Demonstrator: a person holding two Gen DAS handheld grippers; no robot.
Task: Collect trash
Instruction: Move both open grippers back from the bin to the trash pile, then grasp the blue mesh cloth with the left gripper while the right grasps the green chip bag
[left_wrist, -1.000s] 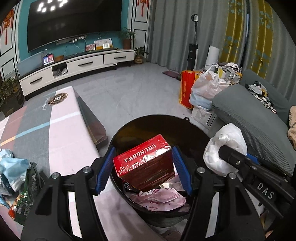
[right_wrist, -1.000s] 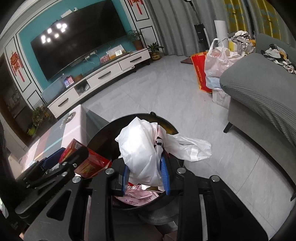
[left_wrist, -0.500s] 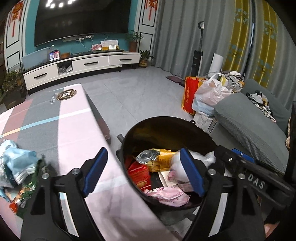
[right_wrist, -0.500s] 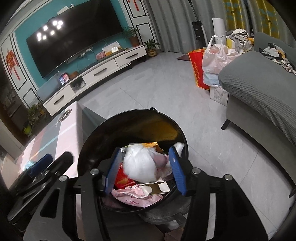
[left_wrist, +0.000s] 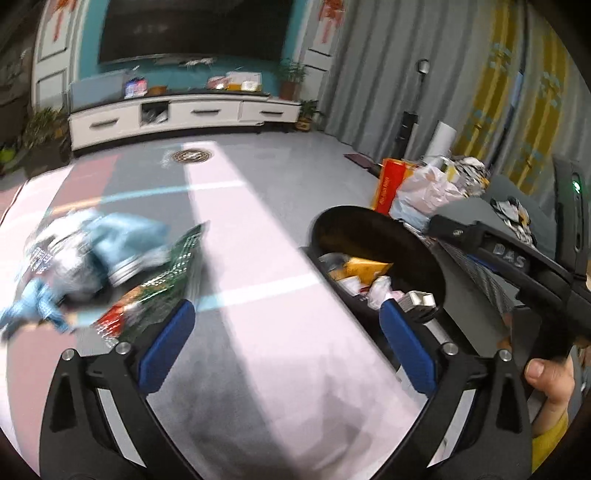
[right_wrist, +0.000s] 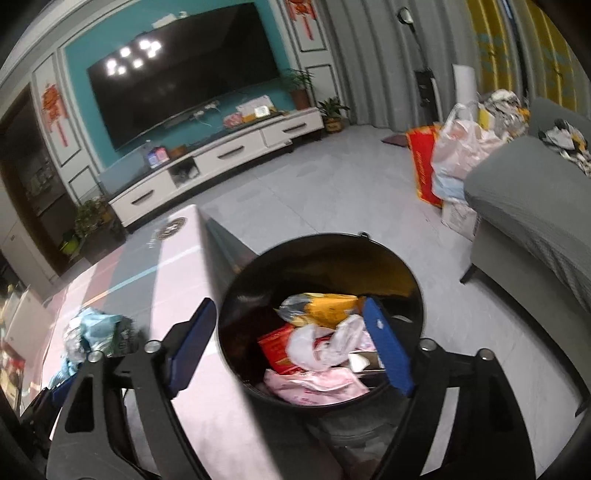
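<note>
A black round trash bin (right_wrist: 410, 280) stands beside the low table (right_wrist: 177, 266) and holds a red box (right_wrist: 277, 349), a white plastic bag (right_wrist: 317, 341), a yellow packet (right_wrist: 325, 306) and pink wrappers. My right gripper (right_wrist: 290, 345) hangs over the bin, its jaws opening with nothing between them. My left gripper (left_wrist: 284, 339) is over the table (left_wrist: 258, 258), jaws opening and empty. A heap of trash lies on the table to its left: a blue and white wrapper (left_wrist: 92, 247) and a green snack packet (left_wrist: 162, 280). The bin (left_wrist: 424, 240) sits to the right.
A grey sofa (right_wrist: 535, 206) stands right of the bin, with a red bag (right_wrist: 423, 166) and full plastic bags (right_wrist: 461, 147) on the floor behind it. A white TV cabinet (right_wrist: 221, 162) lines the far wall. A hand (left_wrist: 546, 380) grips the right tool's handle.
The left gripper let the red box fall into the bin, opened wide and swung left over the table. The right gripper released the white bag into the bin and opened, rising a little.
</note>
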